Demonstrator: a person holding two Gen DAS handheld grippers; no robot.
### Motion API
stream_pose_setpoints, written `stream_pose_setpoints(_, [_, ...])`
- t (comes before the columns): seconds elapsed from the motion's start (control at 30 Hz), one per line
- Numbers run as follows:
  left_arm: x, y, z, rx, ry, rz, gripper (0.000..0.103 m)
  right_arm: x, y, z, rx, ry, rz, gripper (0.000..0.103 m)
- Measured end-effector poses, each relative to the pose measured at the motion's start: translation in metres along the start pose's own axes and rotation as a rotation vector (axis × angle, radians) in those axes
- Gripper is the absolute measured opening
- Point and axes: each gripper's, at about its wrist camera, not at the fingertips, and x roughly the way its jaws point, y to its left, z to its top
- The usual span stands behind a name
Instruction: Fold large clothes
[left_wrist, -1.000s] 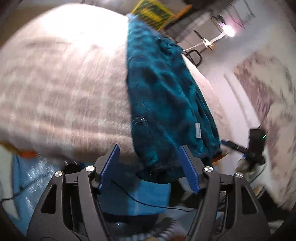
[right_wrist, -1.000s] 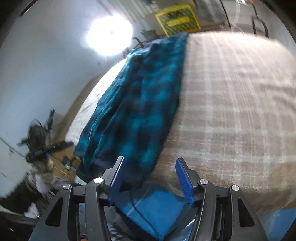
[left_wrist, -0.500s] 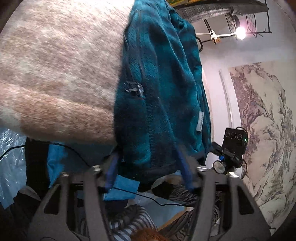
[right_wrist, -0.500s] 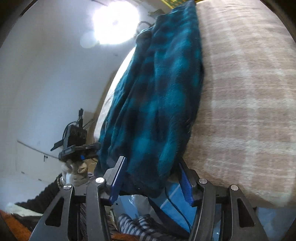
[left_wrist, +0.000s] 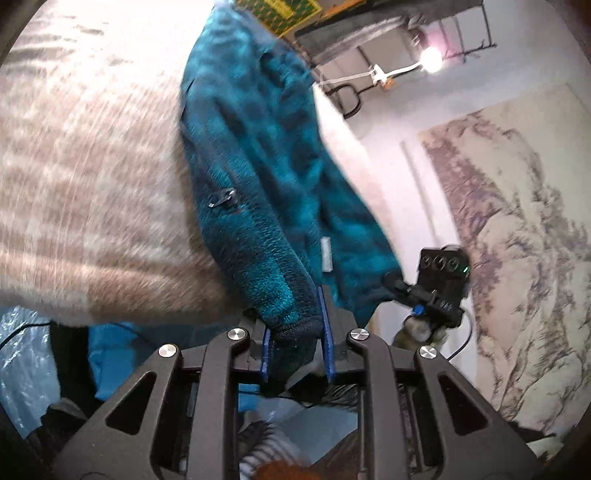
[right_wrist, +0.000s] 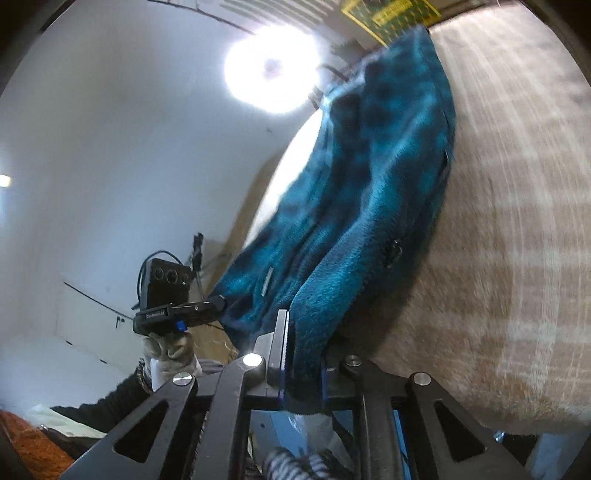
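**Both grippers closed on the hem of the teal fleece**

The left gripper (left_wrist: 295, 332) has just been closing, and now its blue pads press from both sides on a dark hem corner of the teal fleece jacket (left_wrist: 258, 166). The fabric fills the narrow gap between the jaws. The right gripper (right_wrist: 301, 365) has also just been closing, and it pinches another part of the same hem, with the cloth squeezed between its two pads.

The fleece jacket lies along one edge of the beige checked blanket (left_wrist: 81, 155), which covers a wide, bed-like surface. The near end of the jacket is lifted off the blanket and hangs from the two grippers, while the far end rests on the blanket. A small zipper pull (left_wrist: 221, 197) shows on the jacket near the blanket side, and a white care label (left_wrist: 325, 254) is sewn on the inner side.

In the left wrist view, the other gripper with its black camera block (left_wrist: 443, 277) is seen at the right, holding the jacket edge. Behind it hangs a wall painting of trees (left_wrist: 517, 240). A bright lamp (right_wrist: 271, 70) shines in the right wrist view.
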Motion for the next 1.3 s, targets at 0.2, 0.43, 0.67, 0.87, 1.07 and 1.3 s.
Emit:
stream_pose_setpoints(0.2, [-0.003,-0.010,0.027,-0.056,-0.074,-0.042,0.019,-0.009,0.013,0.018,0.027,-0.086,0.016,0.010])
stream_pose_setpoints(0.43, [0.010,-0.028,0.081,-0.041,-0.101,0.027,0.019,-0.008,0.025,0.064,0.024,-0.090,-0.081,0.010])
stream_pose_setpoints(0.67, [0.038,-0.013,0.151,-0.094,-0.144,0.086,0.019,0.006,0.012,0.127,0.062,-0.143,-0.186,0.010])
stream_pose_setpoints(0.87, [0.072,0.019,0.189,-0.159,-0.137,0.143,0.019,0.026,-0.033,0.161,0.185,-0.135,-0.253,0.010])
stream_pose_setpoints(1.07, [0.090,0.042,0.208,-0.205,-0.132,0.186,0.019,0.049,-0.059,0.184,0.244,-0.102,-0.295,0.010])
stream_pose_setpoints(1.3, [0.085,0.044,0.218,-0.228,-0.123,0.171,0.038,0.047,-0.072,0.193,0.319,-0.092,-0.207,0.023])
